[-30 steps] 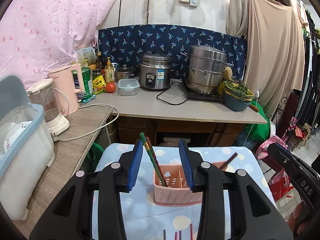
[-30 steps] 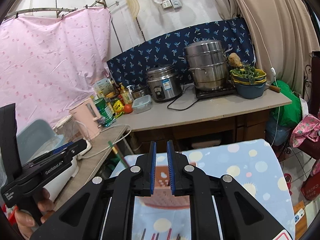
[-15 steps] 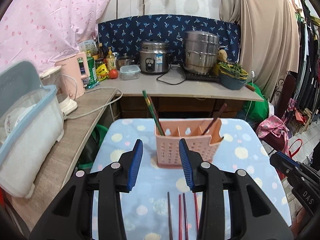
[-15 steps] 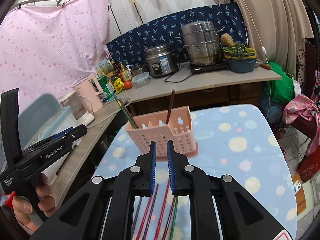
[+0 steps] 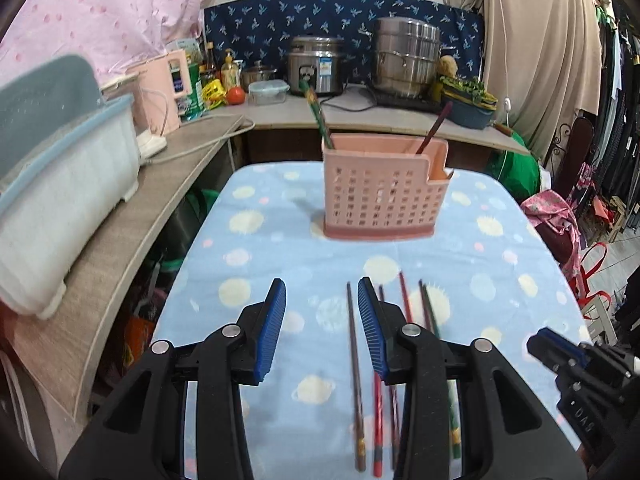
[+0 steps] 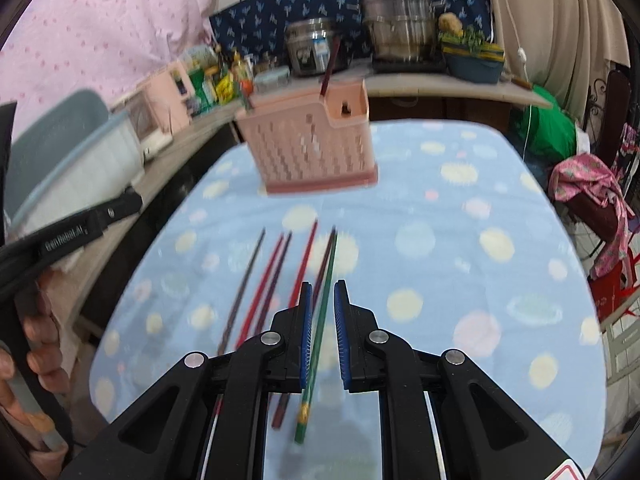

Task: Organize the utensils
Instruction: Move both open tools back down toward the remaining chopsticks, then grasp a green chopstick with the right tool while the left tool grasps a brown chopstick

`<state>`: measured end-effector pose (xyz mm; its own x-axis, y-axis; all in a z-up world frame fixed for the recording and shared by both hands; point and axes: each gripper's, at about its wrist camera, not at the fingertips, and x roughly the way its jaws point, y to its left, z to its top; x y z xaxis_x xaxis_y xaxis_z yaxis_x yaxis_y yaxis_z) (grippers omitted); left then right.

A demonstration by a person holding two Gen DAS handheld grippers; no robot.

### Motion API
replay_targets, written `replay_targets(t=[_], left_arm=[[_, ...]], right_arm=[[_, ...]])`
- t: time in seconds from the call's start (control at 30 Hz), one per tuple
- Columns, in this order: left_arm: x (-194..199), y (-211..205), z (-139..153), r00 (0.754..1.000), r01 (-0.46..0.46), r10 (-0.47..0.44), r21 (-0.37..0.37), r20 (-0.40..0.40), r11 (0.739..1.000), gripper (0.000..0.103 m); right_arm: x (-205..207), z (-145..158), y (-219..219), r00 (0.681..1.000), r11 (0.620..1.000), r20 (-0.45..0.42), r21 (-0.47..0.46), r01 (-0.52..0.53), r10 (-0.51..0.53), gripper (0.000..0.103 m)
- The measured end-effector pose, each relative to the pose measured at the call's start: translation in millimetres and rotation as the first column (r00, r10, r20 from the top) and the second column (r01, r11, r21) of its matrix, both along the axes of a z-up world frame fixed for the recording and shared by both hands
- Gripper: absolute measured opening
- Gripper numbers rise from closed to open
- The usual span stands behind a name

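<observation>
Two grippers over a row of chopsticks on a spotted blue cloth, pink holder beyond.

The left gripper (image 5: pixel 322 328) hangs with its blue pads spread wide and nothing between them; a brown chopstick (image 5: pixel 355 376) lies on the table cloth (image 5: pixel 256 248) below the gap, close to the right pad. The right gripper (image 6: pixel 320 336) has its jaws narrowly parted around a green chopstick (image 6: pixel 320 332) (whether the pads actually press on it cannot be told through the blur). Red and brown chopsticks (image 6: pixel 276 280) lie side by side just to its left. The pink utensil holder (image 5: pixel 382 192) stands upright farther back on the cloth, well apart from the loose sticks, with a green chopstick (image 5: pixel 319 118) leaning in its left compartment and a dark one (image 5: pixel 434 128) near its right end.
</observation>
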<state>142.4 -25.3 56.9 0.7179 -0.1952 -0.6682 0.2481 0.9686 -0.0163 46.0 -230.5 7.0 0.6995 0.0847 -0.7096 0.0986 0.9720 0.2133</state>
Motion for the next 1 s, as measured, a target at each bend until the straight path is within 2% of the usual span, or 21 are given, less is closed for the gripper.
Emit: replay_targets(t=[0.17, 0.3, 0.47, 1.0], left_arm=[[-15.2, 9.1, -37.0, 0.997, -0.007, 0.008, 0.018, -0.070, 1.000, 0.036], [-26.3, 14.3, -61.2, 0.993, -0.007, 0.010, 0.022, -0.120, 1.000, 0.036], [-37.2, 16.3, -79.4, 0.989, -0.005, 0.009, 0.025, -0.149, 1.000, 0.036], [-42.0, 16.2, -97.5, 0.979, -0.003, 0.007, 0.020, -0.202, 1.000, 0.036]], right_arm=[[-15.9, -44.5, 20.8, 0.994, 0.999, -0.098, -0.015, -0.040, 0.039, 0.013], [-25.1, -64.6, 31.9, 0.989, 0.998, -0.138, -0.024, -0.061, 0.058, 0.013], [-25.9, -73.2, 33.4, 0.985, 0.998, -0.164, -0.011, -0.063, 0.060, 0.013], [-21.7, -86.1, 43.4, 0.976, 0.996, -0.200, -0.015, -0.090, 0.085, 0.013]])
